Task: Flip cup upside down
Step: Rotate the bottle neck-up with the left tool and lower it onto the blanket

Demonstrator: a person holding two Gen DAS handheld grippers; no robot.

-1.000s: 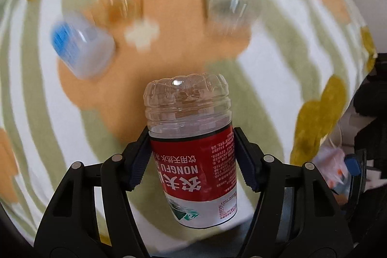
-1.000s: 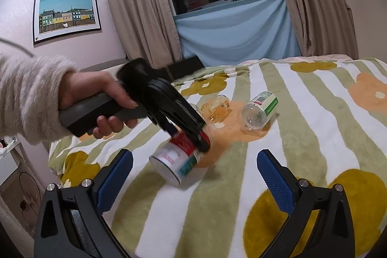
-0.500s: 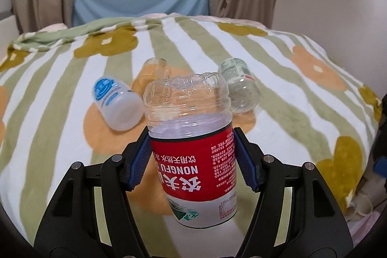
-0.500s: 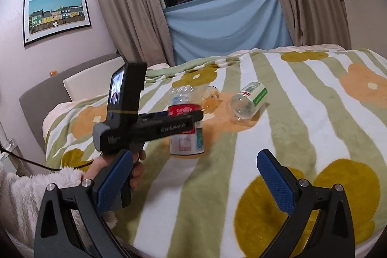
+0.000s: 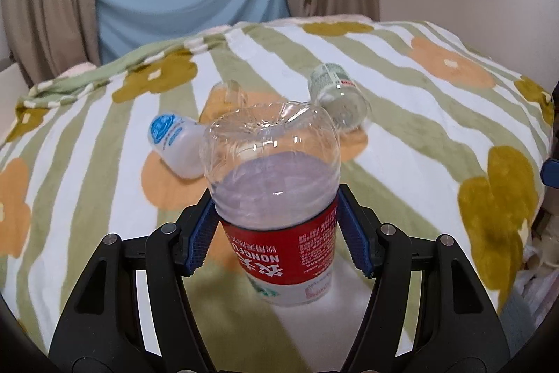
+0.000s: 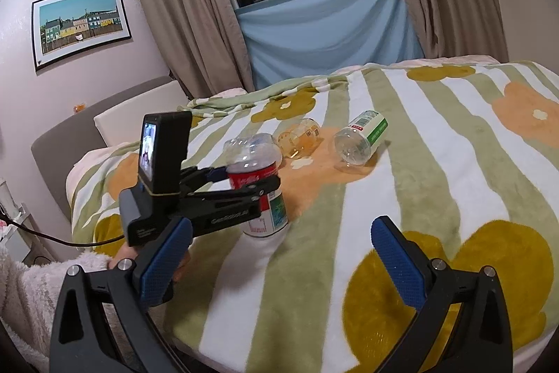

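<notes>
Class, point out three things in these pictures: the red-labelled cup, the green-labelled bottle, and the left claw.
red-labelled cup [image 5: 283, 250]: left wrist view, on its red label.
green-labelled bottle [image 6: 374, 128]: right wrist view, on its green label.
left claw [image 5: 279, 236]: left wrist view, midway between its fingertips.

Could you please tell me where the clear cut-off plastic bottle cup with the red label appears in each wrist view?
Left wrist view: the clear red-labelled cup sits centre, low, between the left gripper fingers.
Right wrist view: the cup is left of centre, clamped in that gripper.
Shared landmark: the green-labelled clear bottle lying on the blanket.
</notes>
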